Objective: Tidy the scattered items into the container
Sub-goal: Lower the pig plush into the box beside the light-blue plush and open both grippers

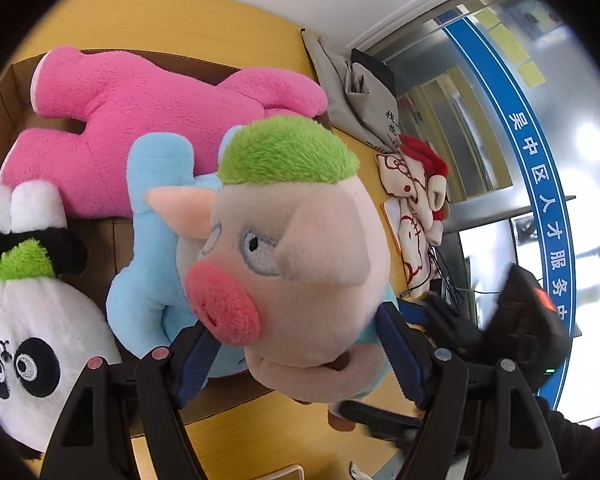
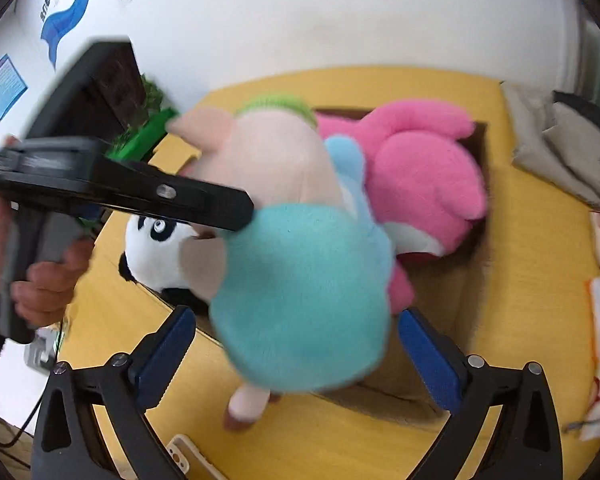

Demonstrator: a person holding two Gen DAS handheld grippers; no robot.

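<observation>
Pig plush (image 1: 296,256) over box rim (image 1: 228,404)

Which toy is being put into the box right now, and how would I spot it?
Find the cardboard box on the yellow table, with a pink plush and a panda inside. Over it, the left gripper holds the pig plush. Only it has a green tuft, red snout and turquoise clothes.

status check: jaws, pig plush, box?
Left gripper shut on pig plush, held over cardboard box. Right gripper open, jaws either side of the pig's body, not gripping. Pink plush, blue plush, panda plush crowd the box.
</observation>
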